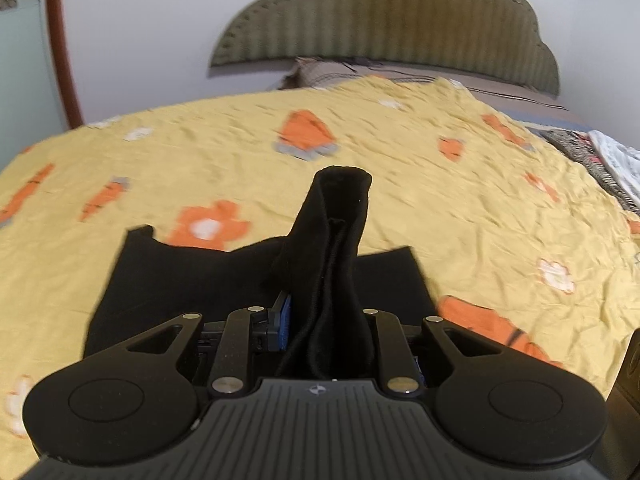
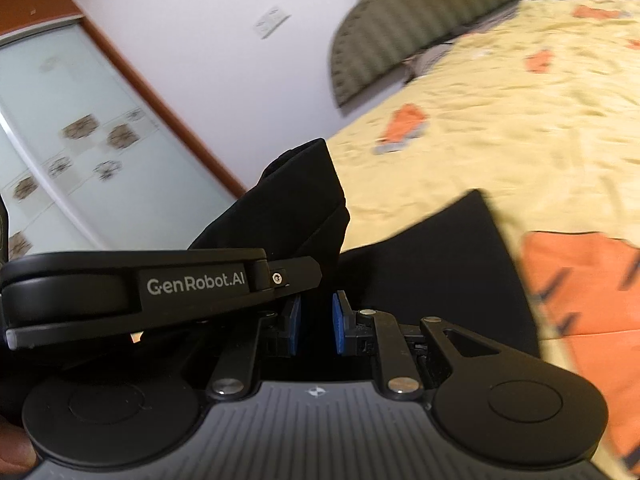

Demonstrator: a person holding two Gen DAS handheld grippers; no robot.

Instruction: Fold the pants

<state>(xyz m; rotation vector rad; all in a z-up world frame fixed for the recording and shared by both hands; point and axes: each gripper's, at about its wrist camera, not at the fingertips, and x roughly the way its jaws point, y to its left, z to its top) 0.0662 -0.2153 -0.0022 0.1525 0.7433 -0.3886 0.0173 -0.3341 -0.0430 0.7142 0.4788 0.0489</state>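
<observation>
Both tools, the left tool and right tool, pinched bunched black pants above the yellow bedspread, lifting an edge to fold over the part lying flat.

White wall, green padded headboard, yellow bedspread

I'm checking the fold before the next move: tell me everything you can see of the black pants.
The pants are plain black, soft matte cloth. Part lies flat on the yellow bedspread; part is lifted. The left gripper pinches a bunched, seamed fold that stands up past its fingers. The right gripper also clamps a raised fold.
</observation>
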